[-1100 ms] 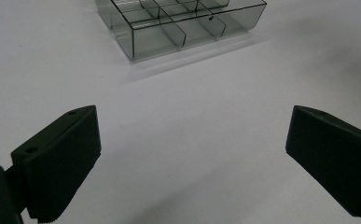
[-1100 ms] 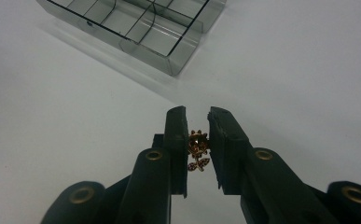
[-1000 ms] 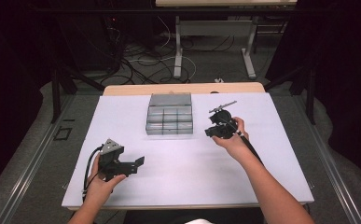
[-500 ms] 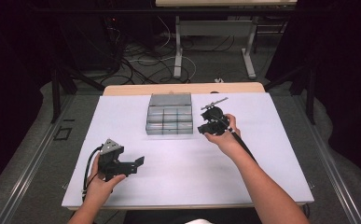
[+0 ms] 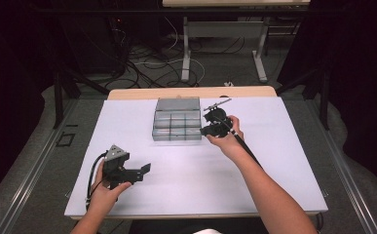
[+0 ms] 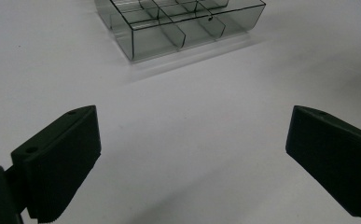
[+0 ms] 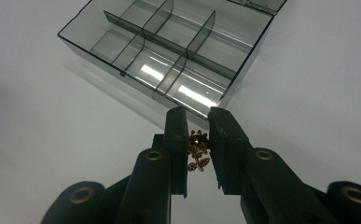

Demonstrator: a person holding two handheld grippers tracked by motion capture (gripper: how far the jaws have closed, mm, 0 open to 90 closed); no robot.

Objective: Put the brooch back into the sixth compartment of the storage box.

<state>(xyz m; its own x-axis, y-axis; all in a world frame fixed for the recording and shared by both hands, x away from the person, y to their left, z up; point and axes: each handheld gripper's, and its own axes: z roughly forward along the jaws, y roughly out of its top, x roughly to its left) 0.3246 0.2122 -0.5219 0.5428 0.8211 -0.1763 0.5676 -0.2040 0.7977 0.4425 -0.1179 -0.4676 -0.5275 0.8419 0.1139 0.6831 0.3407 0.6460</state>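
we pinch a small gold charm (image 7: pixel 198 150) in the right gripper (image 7: pixel 198 122), jaws nearly closed on it, just beside the clear box (image 7: pixel 169 56), likely to drop it in a compartment, while the left gripper (image 6: pixel 192 154) idles wide open, empty, well apart.

I'm working in a lab or recording studio: my desk (image 5: pixel 283 161) wears a plain white cover, black curtains (image 5: pixel 356 73) close off the sides, loose cables (image 5: pixel 147 58) tangle on the grey floor (image 5: pixel 35 161), another bench's legs (image 5: pixel 186 48) behind.
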